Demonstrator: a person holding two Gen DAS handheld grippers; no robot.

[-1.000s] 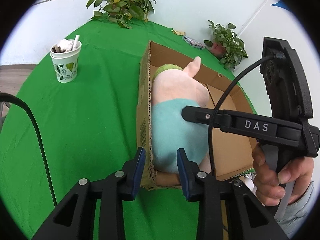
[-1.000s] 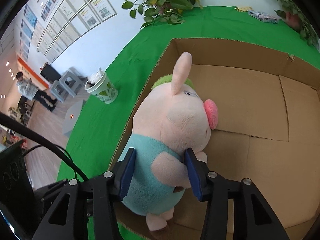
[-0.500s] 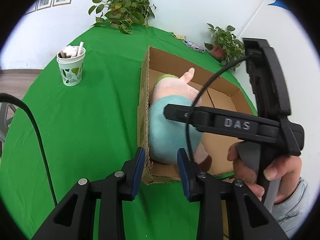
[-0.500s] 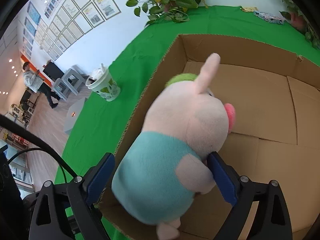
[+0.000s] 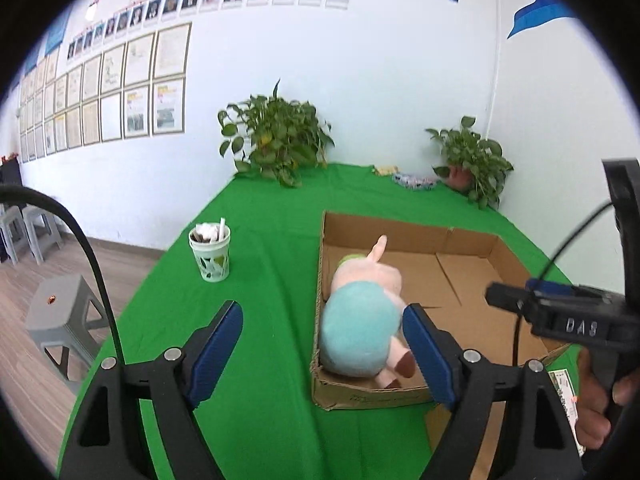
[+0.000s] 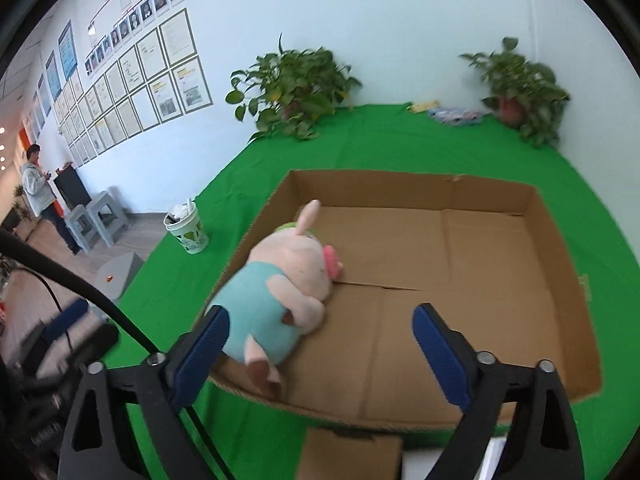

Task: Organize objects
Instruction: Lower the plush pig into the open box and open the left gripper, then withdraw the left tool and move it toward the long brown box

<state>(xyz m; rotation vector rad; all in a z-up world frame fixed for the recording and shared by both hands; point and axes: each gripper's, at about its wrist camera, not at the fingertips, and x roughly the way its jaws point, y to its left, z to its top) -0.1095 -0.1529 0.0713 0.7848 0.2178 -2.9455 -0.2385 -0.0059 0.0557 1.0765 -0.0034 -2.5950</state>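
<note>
A pink plush pig in a light-blue shirt (image 6: 280, 300) lies on its side in the near left corner of an open cardboard box (image 6: 460, 188); it also shows in the left wrist view (image 5: 360, 320) inside the box (image 5: 400, 224). My right gripper (image 6: 320, 348) is open and empty, raised above the box's near edge. My left gripper (image 5: 324, 348) is open and empty, above the green cloth by the box's left wall. The right gripper's body (image 5: 580, 320) shows at the right of the left wrist view.
A paper cup (image 5: 211, 252) with trash and a straw stands on the green tablecloth (image 5: 260, 280) left of the box. Two potted plants (image 5: 276, 140) (image 5: 472, 164) and small packets (image 5: 412, 180) sit at the table's far edge. Grey stools (image 5: 60, 316) stand beyond the left edge.
My right gripper opened and let go of the pig, which now lies in the box. Both grippers pulled back and up; my left gripper opened wide.
</note>
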